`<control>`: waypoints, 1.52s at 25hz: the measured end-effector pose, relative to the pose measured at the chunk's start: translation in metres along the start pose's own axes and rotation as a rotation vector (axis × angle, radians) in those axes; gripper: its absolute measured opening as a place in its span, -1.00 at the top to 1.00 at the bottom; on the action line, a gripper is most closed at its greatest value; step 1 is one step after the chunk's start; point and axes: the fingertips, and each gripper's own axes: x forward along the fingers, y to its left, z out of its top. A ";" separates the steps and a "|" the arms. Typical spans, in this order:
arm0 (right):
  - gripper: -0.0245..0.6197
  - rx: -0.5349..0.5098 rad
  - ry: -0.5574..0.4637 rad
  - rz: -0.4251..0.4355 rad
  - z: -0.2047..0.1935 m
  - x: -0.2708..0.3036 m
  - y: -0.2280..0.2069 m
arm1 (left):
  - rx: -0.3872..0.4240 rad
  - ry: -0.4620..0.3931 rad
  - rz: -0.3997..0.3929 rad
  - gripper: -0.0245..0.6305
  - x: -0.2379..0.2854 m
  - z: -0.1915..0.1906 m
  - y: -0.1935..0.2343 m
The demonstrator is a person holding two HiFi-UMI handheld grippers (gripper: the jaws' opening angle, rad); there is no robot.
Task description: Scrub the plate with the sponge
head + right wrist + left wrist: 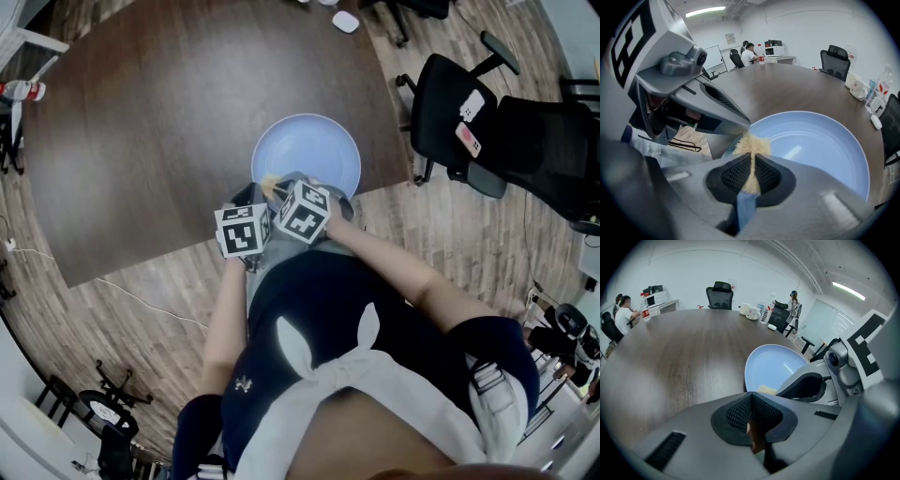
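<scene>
The right hand-held gripper [752, 172] pinches the yellow sponge [753, 145], whose tip meets the blue plate [820, 140] at its nine o'clock rim.

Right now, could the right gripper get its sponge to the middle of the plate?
Probably yes. The right gripper is shut on the sponge, which sits at the near rim of the plate, and the middle ahead looks bare.

The head view looks steeply down on the dark wooden table [169, 122]. Both gripper views skim it closely, sharing the pale blue round plate [319, 150].
</scene>
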 end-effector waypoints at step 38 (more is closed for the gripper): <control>0.85 0.108 -0.041 -0.022 -0.003 -0.006 -0.030 | 0.012 -0.011 0.004 0.91 -0.002 -0.001 -0.003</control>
